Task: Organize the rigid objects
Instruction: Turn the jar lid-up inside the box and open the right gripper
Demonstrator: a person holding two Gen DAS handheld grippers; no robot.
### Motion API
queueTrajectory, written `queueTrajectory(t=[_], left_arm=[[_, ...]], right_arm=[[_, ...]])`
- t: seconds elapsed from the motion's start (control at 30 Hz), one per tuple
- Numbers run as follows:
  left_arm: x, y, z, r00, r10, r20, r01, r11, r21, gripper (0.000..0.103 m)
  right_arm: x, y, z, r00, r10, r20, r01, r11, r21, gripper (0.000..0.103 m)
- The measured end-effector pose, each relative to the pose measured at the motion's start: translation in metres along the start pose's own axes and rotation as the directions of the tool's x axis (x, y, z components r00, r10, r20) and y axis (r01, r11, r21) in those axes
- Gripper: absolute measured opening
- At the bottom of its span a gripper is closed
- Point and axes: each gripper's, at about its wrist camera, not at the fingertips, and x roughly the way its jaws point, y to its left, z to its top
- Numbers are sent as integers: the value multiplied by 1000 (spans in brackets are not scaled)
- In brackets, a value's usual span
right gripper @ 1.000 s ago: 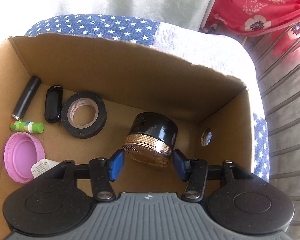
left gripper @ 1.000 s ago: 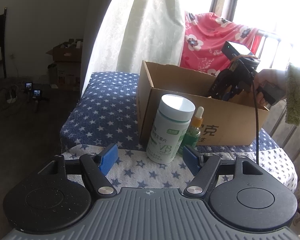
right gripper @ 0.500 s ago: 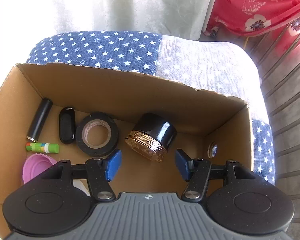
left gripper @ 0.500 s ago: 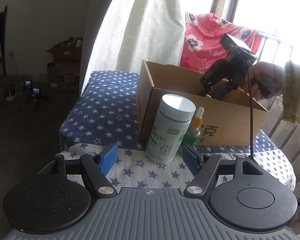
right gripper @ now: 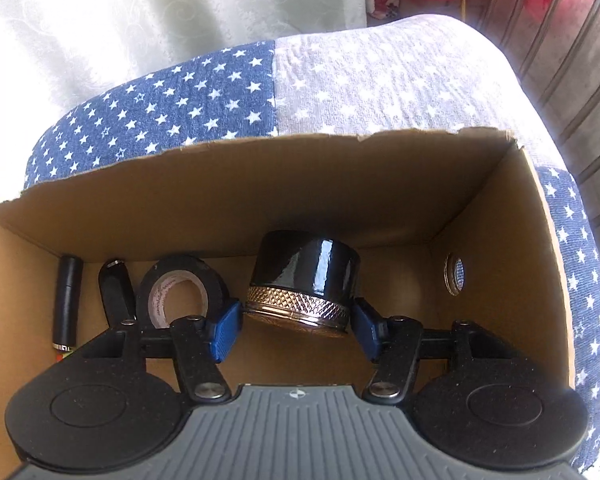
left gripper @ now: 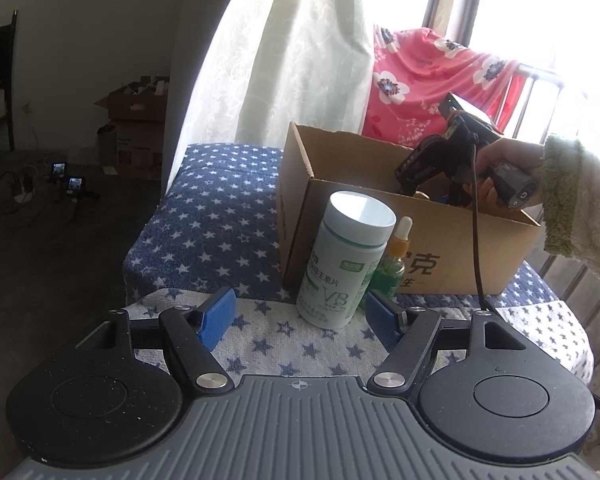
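My left gripper stands open and low over the star-patterned cloth. A white pill bottle stands upright just beyond its fingertips, nearer the right one. A small green dropper bottle stands behind it against the cardboard box. A hand holds my right gripper dipped into the box. There its jaws are closing either side of a black jar with a gold lid. The jar lies on its side on the box floor, and I see no pad pressing on it.
Also on the box floor are a black tape roll, a black oval case and a black tube. The right wall has a round hole. A white curtain, red floral cloth and metal rails stand behind.
My right gripper let go of the black jar, lifted, then sank back and tipped towards the box's far wall. The jar now lies on the box floor. My left gripper and both bottles stayed put.
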Motion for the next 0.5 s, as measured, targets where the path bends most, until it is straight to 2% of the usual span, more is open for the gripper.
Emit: queueTrajectory(t=[0.2, 0.5], left_arm=[[1, -2, 0, 1000, -9, 3, 9, 1000, 0, 71], [0, -1, 0, 1000, -11, 2, 11, 1000, 0, 71]], right_arm=[[-12, 2, -8, 996, -82, 33, 85, 990, -110, 60], [-28, 8, -9, 994, -98, 48, 105, 977, -183, 60]])
